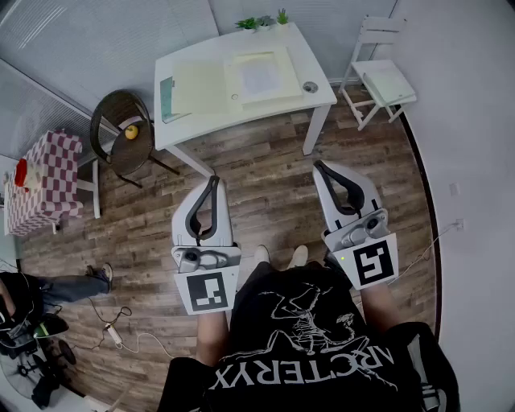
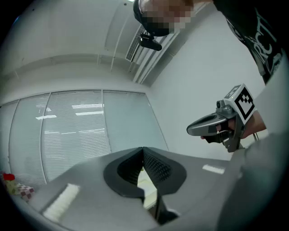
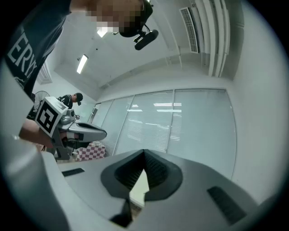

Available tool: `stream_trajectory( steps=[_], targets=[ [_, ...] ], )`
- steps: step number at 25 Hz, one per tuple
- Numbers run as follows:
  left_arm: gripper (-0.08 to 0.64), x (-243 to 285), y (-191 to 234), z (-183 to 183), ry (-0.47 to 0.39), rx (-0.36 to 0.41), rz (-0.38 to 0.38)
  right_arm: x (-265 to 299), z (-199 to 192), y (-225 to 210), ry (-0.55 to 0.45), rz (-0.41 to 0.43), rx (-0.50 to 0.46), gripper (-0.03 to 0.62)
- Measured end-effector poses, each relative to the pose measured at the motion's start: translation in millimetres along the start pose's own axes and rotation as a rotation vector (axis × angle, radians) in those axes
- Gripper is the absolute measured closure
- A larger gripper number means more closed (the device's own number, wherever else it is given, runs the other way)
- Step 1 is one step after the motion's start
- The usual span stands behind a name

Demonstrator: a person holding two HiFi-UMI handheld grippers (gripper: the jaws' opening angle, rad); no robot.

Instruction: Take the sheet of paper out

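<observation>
A white sheet of paper (image 1: pixel 259 77) lies on a pale yellow folder (image 1: pixel 278 66) on the white desk (image 1: pixel 208 48) at the far side of the room. A second pale yellow folder (image 1: pixel 199 88) lies to its left. My left gripper (image 1: pixel 214 180) and right gripper (image 1: pixel 319 166) are held level over the wooden floor, well short of the desk. Both are shut with nothing in them. The left gripper view shows its own closed fingertips (image 2: pixel 143 149), and the right gripper view shows the same (image 3: pixel 144 152). Each sees the desk only as a pale sliver under its jaws.
A green book (image 1: pixel 165 98), a small round object (image 1: pixel 311 87) and potted plants (image 1: pixel 261 22) are on the desk. A white chair (image 1: pixel 382 80) stands right of it, a wicker chair with a yellow fruit (image 1: pixel 131 132) left. A checkered table (image 1: pixel 44 181) and floor cables (image 1: pixel 113 330) lie further left.
</observation>
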State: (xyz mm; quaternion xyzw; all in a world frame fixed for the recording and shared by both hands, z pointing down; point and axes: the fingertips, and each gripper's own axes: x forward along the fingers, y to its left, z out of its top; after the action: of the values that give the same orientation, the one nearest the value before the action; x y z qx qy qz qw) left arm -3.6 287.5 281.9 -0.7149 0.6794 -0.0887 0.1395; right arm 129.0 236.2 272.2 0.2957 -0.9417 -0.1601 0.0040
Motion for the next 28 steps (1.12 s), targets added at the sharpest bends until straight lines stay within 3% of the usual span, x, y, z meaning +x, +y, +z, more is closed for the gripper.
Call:
stream_trajectory(
  steps=[10, 24, 28],
  targets=[
    [0.548, 16, -8, -2, 0.012, 0.025, -0.007, 3, -3, -15, -0.023, 0.0, 0.008, 0.58],
    [0.548, 39, -30, -6, 0.04, 0.013, 0.047, 8, -7, -45, -0.053, 0.043, 0.012, 0.58],
    [0.548, 59, -31, -8, 0.041, 0.003, 0.063, 15, -24, -61, -0.032, 0.05, 0.034, 0.58]
  ],
)
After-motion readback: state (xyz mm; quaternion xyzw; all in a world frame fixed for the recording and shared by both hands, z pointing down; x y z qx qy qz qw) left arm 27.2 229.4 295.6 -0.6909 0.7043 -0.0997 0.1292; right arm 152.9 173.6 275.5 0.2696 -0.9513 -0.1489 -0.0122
